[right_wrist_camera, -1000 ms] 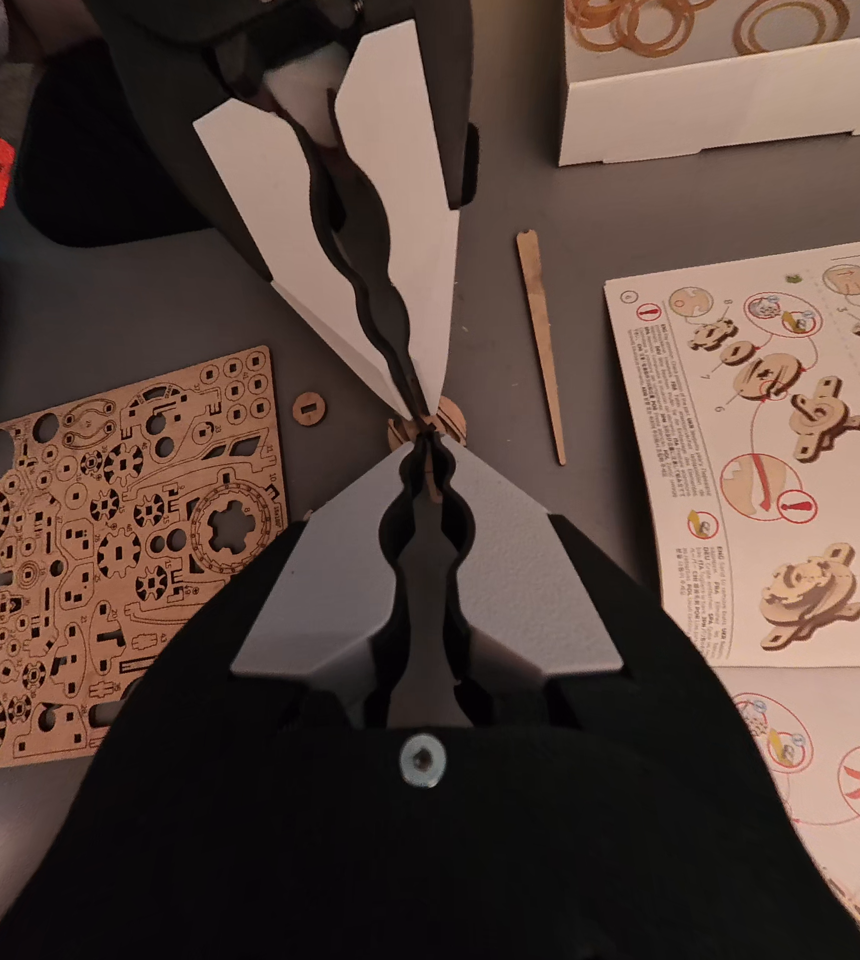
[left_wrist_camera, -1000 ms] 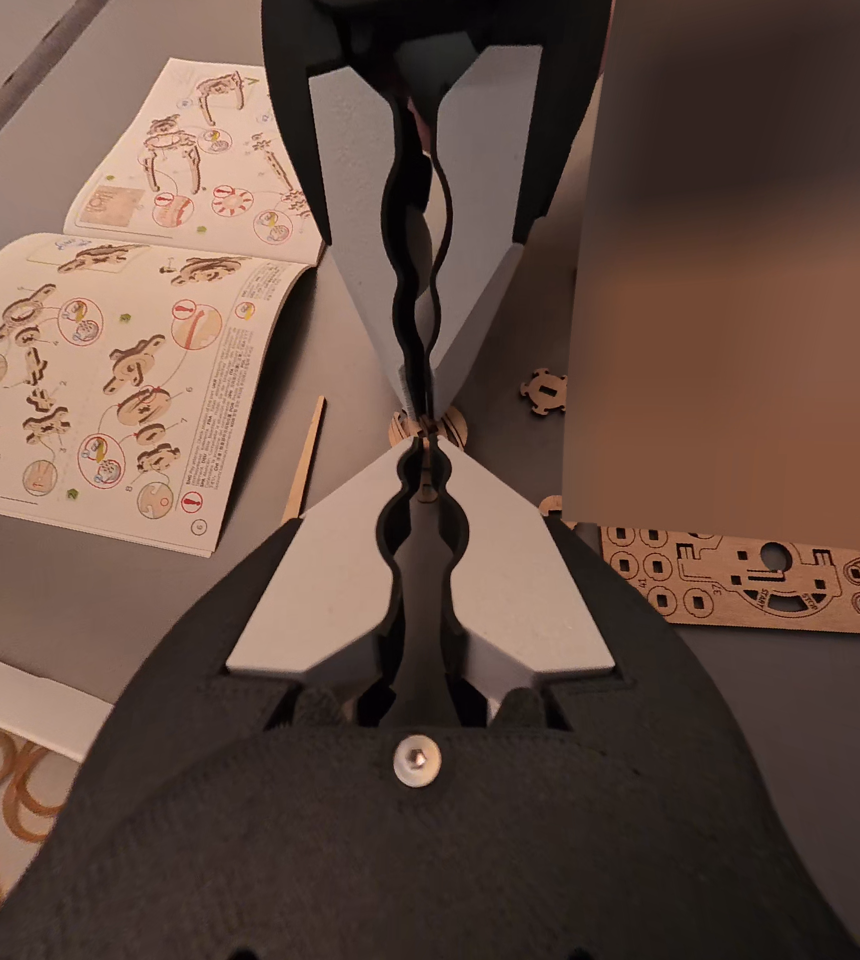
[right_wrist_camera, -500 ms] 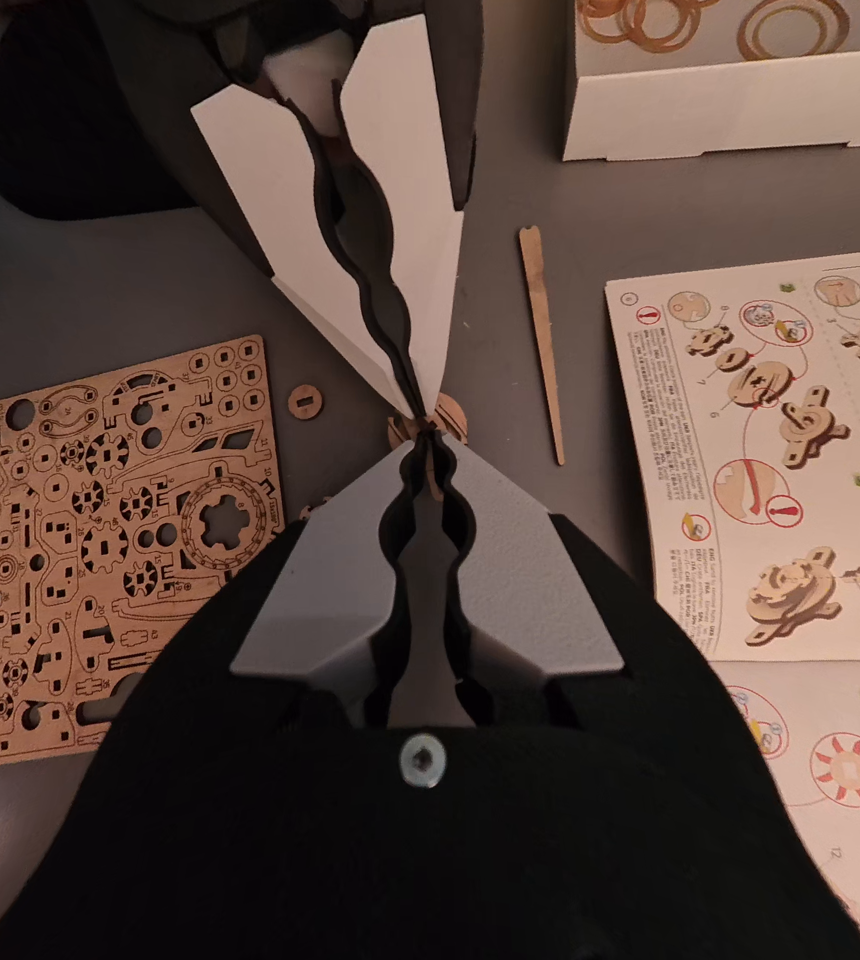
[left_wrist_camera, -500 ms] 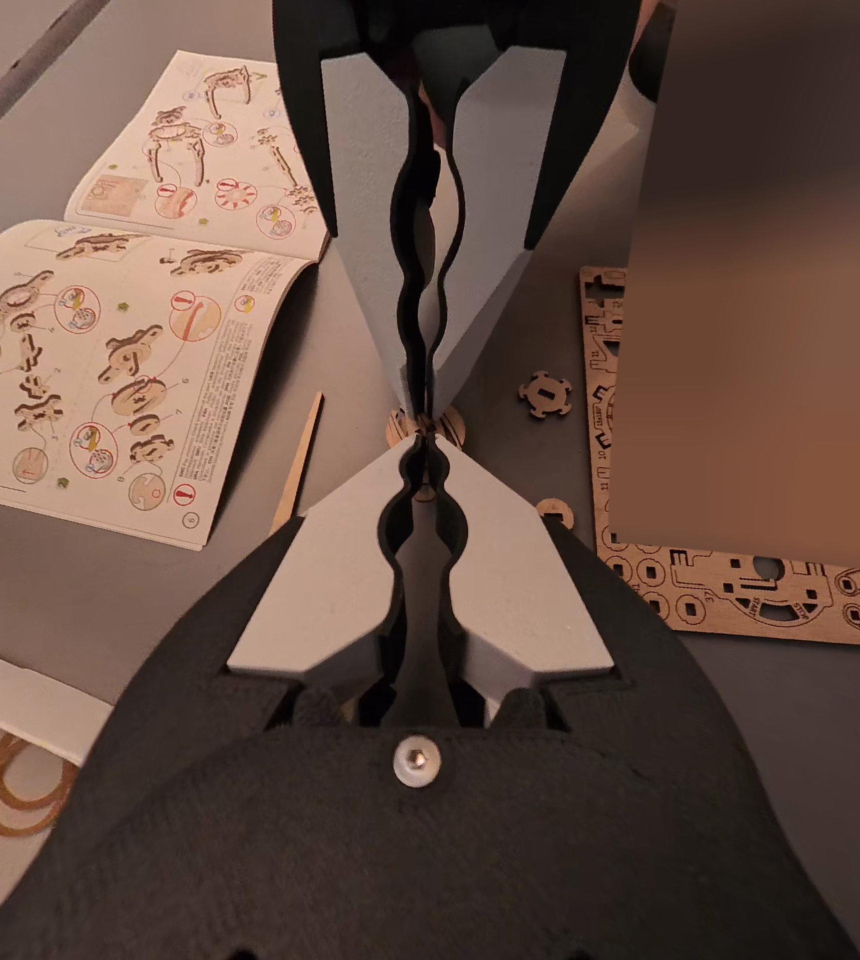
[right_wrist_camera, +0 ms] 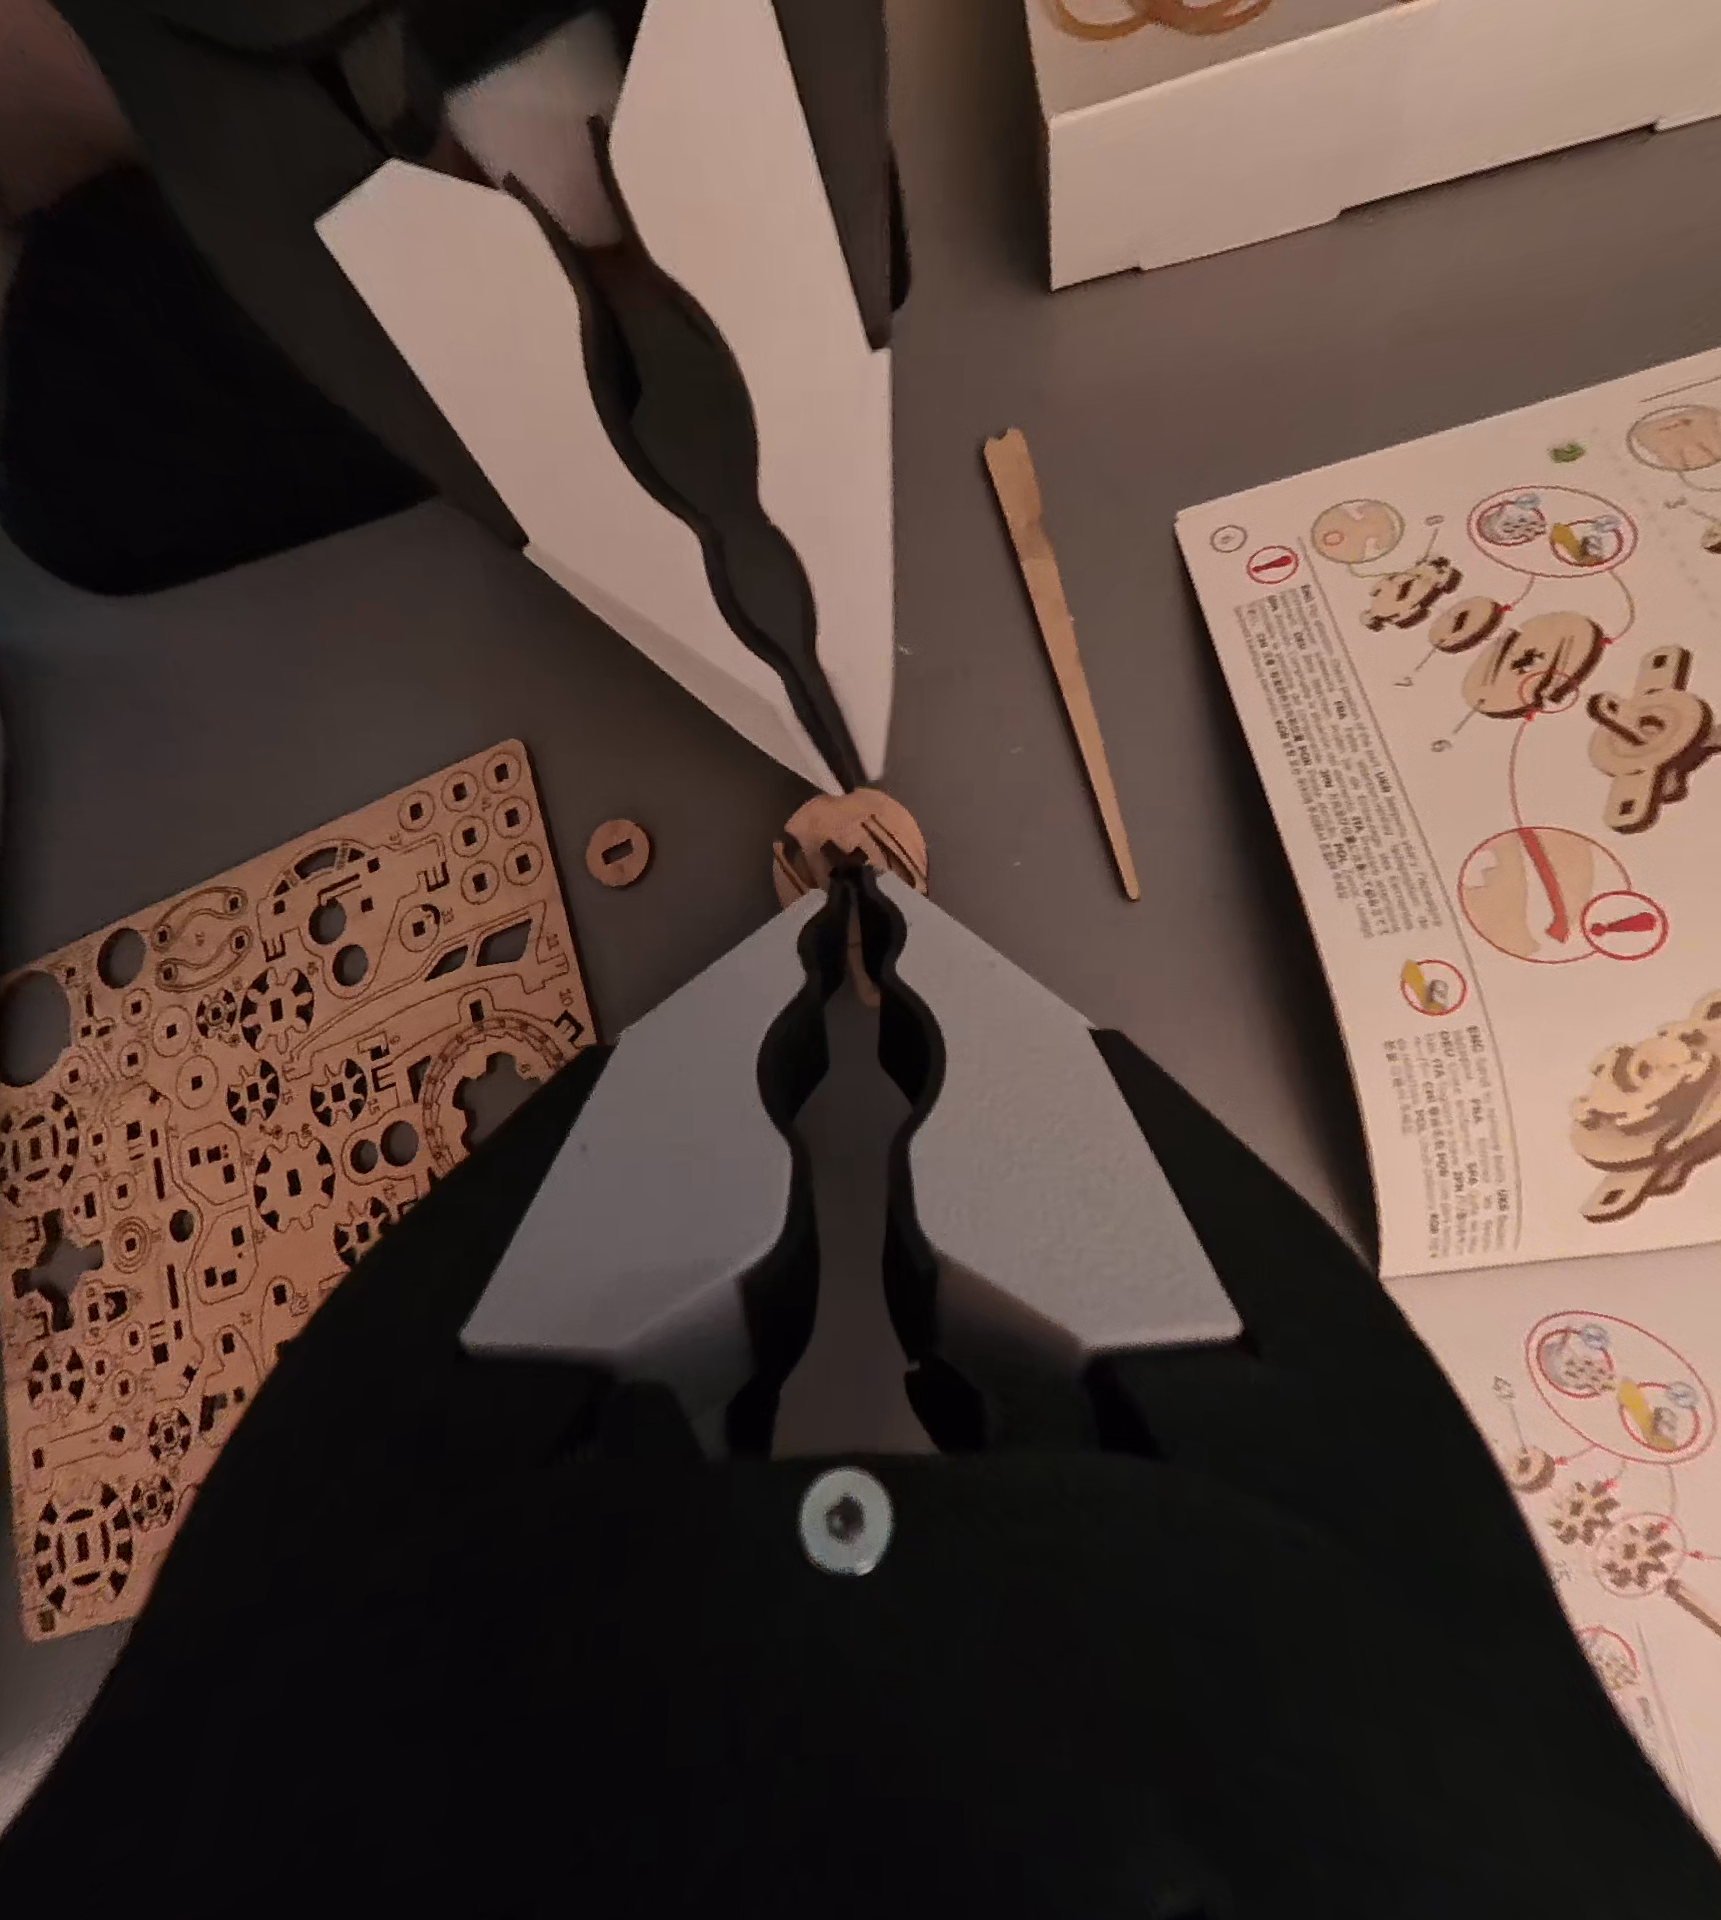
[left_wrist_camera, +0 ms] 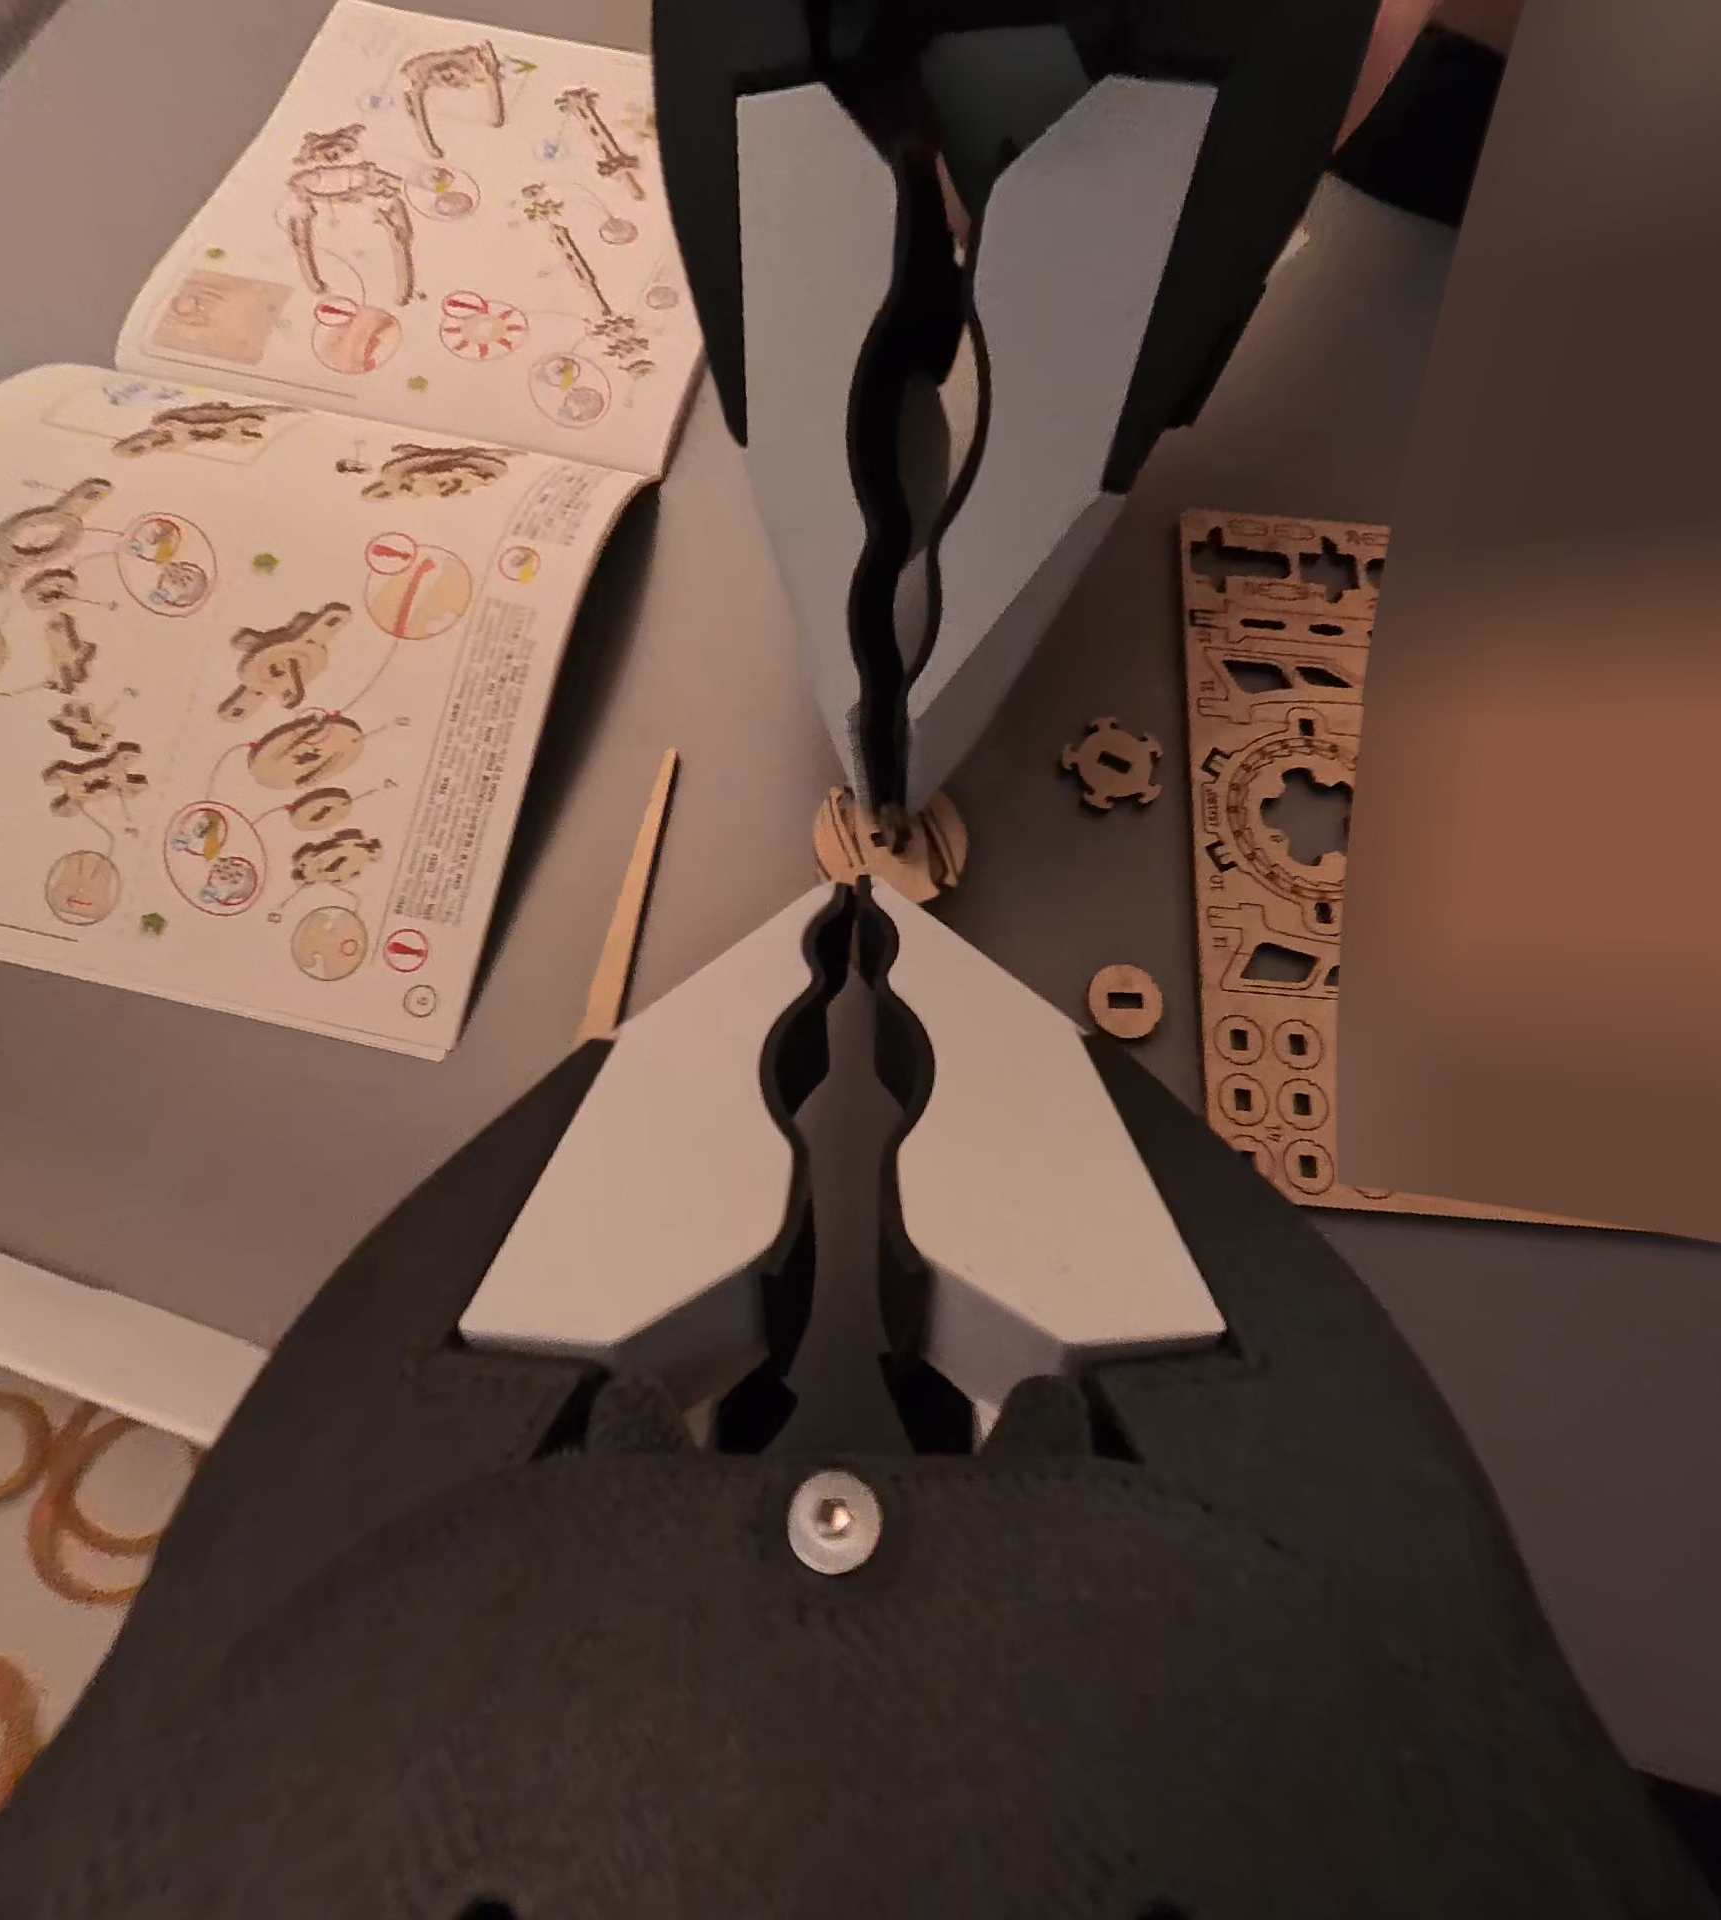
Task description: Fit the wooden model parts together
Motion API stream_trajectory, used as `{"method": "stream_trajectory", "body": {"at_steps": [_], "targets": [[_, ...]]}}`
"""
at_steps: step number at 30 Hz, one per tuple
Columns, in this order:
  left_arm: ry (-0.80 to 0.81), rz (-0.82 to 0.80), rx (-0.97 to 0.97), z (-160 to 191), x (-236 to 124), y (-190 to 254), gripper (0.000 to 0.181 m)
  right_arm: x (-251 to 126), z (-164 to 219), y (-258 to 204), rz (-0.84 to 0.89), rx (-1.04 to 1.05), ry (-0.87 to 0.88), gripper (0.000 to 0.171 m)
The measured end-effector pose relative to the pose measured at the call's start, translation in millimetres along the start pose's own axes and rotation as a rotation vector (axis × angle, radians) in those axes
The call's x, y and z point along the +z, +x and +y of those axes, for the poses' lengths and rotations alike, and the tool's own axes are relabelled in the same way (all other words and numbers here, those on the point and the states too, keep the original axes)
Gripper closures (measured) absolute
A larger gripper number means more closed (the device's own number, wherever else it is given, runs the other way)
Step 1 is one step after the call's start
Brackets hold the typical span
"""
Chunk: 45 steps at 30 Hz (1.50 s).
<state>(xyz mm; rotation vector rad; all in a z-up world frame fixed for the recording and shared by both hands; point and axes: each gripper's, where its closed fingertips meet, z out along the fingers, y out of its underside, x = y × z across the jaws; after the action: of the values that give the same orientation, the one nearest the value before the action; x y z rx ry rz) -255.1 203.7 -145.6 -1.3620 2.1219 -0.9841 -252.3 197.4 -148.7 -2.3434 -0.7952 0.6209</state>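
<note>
Left gripper [left_wrist_camera: 858, 891] and right gripper [right_wrist_camera: 851, 883], both pinched nearly closed tip to tip, each grasp the small round wooden piece [left_wrist_camera: 889, 844] above the gray table [left_wrist_camera: 212, 1143].

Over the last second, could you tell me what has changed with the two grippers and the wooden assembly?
Nothing was released: both hand-held grippers, left and right, stay shut tip to tip on the round wooden assembly. The pair drifted slightly, so the parts sheet shows more beside them.

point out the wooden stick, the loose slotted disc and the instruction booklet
wooden stick [right_wrist_camera: 1058, 649]: right wrist view, middle of its shaft
loose slotted disc [right_wrist_camera: 618, 854]: right wrist view, rim beside its slot
instruction booklet [left_wrist_camera: 243, 675]: left wrist view, near page
</note>
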Motion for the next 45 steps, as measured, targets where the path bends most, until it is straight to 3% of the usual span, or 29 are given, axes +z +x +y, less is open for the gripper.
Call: {"method": "stream_trajectory", "body": {"at_steps": [4,14,25,45], "targets": [[0.041,0.076,-0.087,-8.4,-2.3,9.9,0.181,0.7,-2.2,-3.8,0.003,0.004,0.006,0.169],[-0.014,0.06,-0.081,-1.5,2.4,12.3,0.181,-2.7,-3.4,-0.5,0.031,-0.149,0.016,0.17],[-0.022,-0.031,-0.008,-1.6,3.5,9.3,0.181,0.2,1.8,-4.1,-0.016,-0.154,0.011,0.169],[0.019,-0.001,-0.017,-1.4,4.4,9.9,0.181,1.1,3.2,-6.4,-0.005,-0.146,-0.04,0.169]]}}
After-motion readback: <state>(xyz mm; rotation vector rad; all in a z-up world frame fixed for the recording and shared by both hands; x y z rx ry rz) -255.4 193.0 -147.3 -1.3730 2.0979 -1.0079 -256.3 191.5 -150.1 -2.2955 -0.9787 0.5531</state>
